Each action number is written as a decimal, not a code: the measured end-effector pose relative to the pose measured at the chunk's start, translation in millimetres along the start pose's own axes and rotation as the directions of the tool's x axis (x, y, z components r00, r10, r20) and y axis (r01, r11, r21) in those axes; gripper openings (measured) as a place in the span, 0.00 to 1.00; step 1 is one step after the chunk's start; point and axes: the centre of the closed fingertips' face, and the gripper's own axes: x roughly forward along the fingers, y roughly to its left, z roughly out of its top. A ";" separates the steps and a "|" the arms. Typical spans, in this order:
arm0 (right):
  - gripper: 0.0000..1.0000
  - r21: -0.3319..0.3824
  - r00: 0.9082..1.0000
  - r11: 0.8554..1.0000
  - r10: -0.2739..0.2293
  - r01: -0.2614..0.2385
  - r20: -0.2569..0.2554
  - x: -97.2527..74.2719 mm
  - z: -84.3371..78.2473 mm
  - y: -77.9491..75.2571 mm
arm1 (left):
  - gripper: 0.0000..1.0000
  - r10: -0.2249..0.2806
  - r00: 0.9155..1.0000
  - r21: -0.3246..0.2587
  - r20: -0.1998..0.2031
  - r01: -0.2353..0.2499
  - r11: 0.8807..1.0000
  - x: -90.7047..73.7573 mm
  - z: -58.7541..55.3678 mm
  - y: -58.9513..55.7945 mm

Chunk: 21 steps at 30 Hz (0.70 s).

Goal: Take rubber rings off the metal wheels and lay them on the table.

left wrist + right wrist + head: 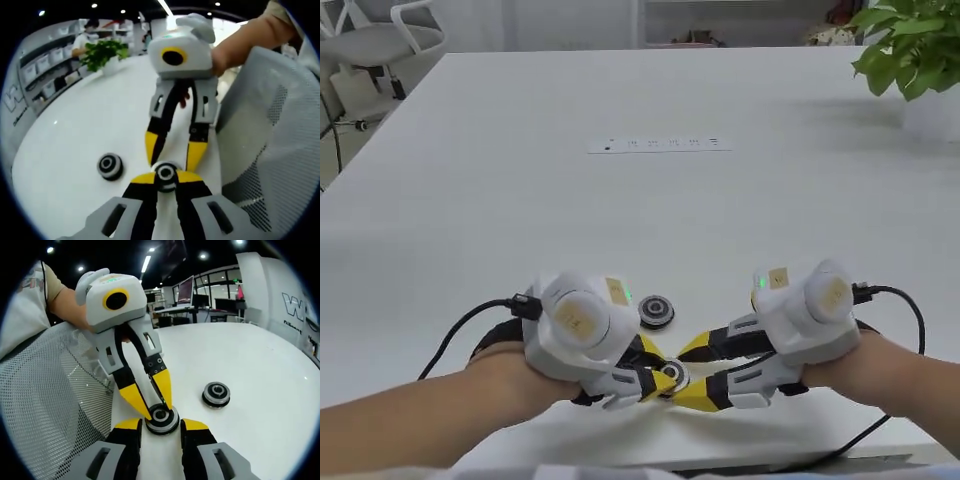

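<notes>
At the near edge of the wide white table (500,220), the two hand-held grippers meet tip to tip on one small round metal wheel (671,377). A black rubber ring (162,431) sits around the rim of this wheel. The left gripper (658,368) comes in from the left side. In the left gripper view its two yellow-tipped jaws press on both sides of the wheel, so it is clamped on it. The right gripper (688,372) comes from the opposite side. In the right gripper view its yellow jaw tips also lie against two sides of the same wheel, closed on it. I cannot tell if the wheel touches the table or is a little above it.

Just behind the grippers, a second metal wheel (656,311) with its own dark ring lies flat on the table, apart from both grippers. Farther away, in the middle of the table, there is a flat white socket strip (660,145). At the far right stands a green leafy plant (910,45), and at the far left a white office chair (380,40) is beyond the table edge.
</notes>
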 end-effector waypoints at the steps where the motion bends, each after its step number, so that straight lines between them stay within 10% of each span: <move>1: 0.28 0.004 1.000 1.000 -0.003 0.003 0.000 0.4 0.7 -0.9 | 0.14 0.001 1.000 0.001 0.000 -0.001 1.000 0.0 0.1 -0.2; 21: 0.20 0.032 1.000 0.999 -0.026 0.027 -0.017 -6.6 -9.6 -0.4 | 0.13 0.003 1.000 0.003 0.015 -0.003 1.000 0.5 1.1 -1.1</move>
